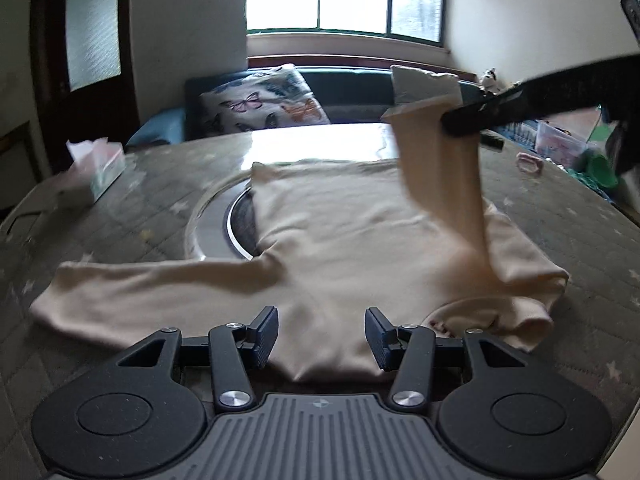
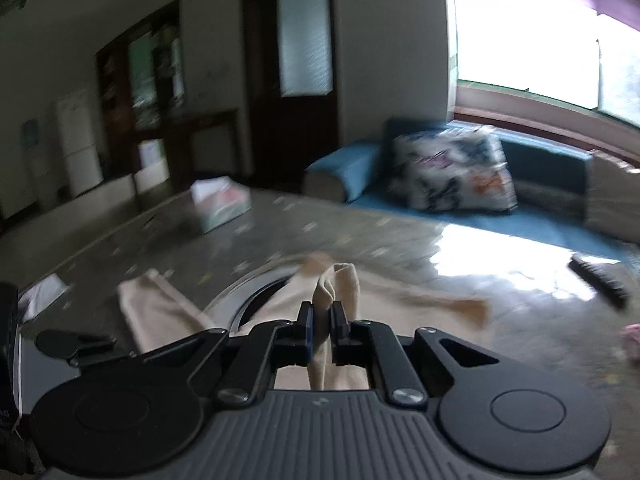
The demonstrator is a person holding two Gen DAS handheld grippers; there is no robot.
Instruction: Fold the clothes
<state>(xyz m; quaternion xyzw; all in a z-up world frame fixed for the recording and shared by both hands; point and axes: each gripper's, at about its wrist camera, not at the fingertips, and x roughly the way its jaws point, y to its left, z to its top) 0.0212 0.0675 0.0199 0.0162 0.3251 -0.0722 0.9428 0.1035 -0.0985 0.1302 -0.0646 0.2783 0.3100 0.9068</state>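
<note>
Lying flat on the tabletop point(image 1: 160, 196), the cream sweater point(image 1: 360, 224) covers part of a round metal plate point(image 1: 224, 224) set into the surface. One sleeve point(image 1: 140, 296) stretches out to the left in the left wrist view. The other sleeve point(image 1: 440, 168) is lifted into the air, because the right tool point(image 2: 321, 316) is closed on its cuff point(image 2: 336, 284) and holds it above the body of the sweater. The left tool point(image 1: 321, 336) is over the near edge of the sweater with its jaws apart, and no cloth is pinched between them. A tissue box point(image 1: 100, 164) stands on the left of the tabletop, well apart from the sweater.
</note>
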